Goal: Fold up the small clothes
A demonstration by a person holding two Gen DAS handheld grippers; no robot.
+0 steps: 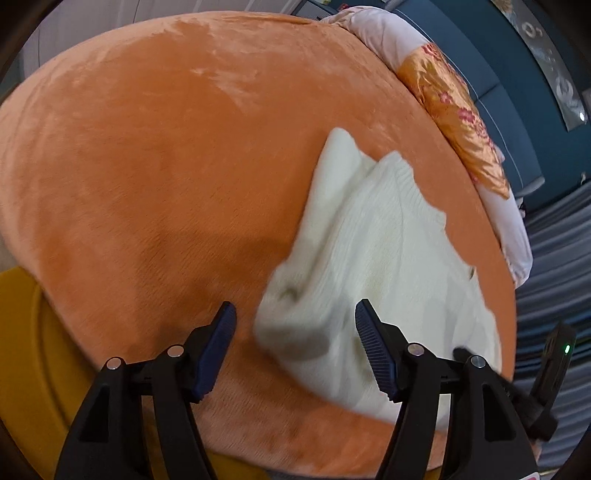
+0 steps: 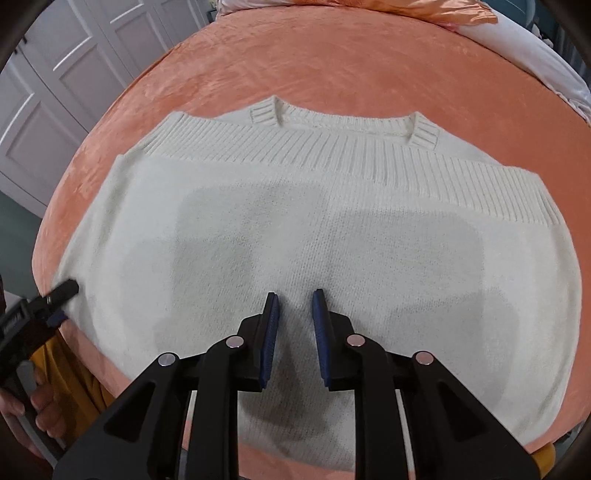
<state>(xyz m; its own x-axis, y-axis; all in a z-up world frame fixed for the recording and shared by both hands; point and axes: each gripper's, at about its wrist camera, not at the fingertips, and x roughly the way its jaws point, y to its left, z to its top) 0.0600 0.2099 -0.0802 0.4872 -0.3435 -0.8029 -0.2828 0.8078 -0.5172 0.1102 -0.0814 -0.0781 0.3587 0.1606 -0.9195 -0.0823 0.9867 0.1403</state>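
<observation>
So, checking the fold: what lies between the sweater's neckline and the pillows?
Only bare orange blanket between sweater and pillows, in the right wrist view.

Orange plush bed [image 2: 332, 55], folded white sweater [image 2: 295, 221] on it

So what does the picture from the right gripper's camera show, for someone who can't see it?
A cream knitted sweater, folded so its ribbed hem lies just below the neckline, lies flat on an orange plush bedspread. The right gripper hangs above the sweater's middle, jaws slightly apart with nothing between them. The left gripper pokes in at the sweater's left edge.
</observation>
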